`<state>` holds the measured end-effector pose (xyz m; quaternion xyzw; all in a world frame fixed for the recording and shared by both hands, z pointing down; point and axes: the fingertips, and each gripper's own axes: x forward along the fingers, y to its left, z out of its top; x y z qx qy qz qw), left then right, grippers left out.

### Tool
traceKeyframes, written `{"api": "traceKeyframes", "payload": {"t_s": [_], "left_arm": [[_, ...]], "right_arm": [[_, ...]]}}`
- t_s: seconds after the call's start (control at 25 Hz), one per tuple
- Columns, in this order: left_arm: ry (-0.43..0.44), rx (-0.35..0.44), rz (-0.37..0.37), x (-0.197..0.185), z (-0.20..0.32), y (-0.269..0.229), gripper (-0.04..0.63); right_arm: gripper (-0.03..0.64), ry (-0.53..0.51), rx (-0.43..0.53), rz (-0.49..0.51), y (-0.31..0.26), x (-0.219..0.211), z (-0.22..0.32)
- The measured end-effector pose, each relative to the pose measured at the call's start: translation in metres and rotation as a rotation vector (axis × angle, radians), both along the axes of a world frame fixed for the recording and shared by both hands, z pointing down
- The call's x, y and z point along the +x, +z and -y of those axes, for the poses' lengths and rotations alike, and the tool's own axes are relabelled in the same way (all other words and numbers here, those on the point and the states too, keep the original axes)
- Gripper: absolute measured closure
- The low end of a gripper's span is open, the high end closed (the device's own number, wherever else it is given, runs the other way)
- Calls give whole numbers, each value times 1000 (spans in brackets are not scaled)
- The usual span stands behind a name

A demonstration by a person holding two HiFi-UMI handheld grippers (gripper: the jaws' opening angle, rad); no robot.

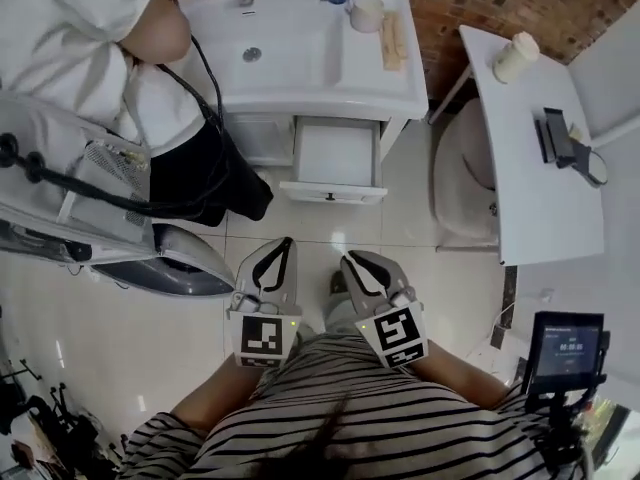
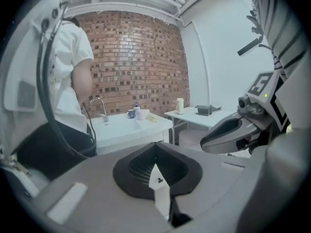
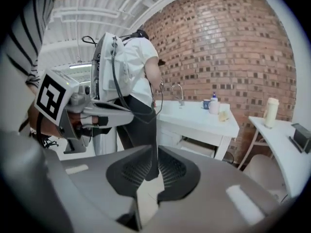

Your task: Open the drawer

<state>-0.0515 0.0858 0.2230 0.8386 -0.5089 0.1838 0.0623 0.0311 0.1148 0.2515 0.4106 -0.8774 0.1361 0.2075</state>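
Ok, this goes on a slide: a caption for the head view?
Vanity drawer open below the sink; left gripper and right gripper empty, away from it.

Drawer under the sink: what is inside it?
The pulled-out drawer shows only a bare white bottom; nothing visible inside. Its rear part is covered by the sink counter.

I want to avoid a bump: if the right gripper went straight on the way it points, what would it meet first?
Probably the front of the open drawer; the right gripper tilts down, so the floor before it may come first. Depth is unclear.
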Motion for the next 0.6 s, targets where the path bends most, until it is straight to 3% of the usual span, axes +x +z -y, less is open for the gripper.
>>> {"api": "traceKeyframes", "payload": {"t_s": [0.16, 0.4, 0.6], "left_arm": [[20, 44, -22, -13, -40, -29, 580], [93, 170, -44, -50, -136, -74, 580], [150, 207, -90, -63, -210, -95, 580]], "right_arm": [[575, 29, 88, 7, -47, -15, -37], [571, 96, 223, 50, -100, -62, -121], [571, 165, 270, 65, -135, -84, -190]]}}
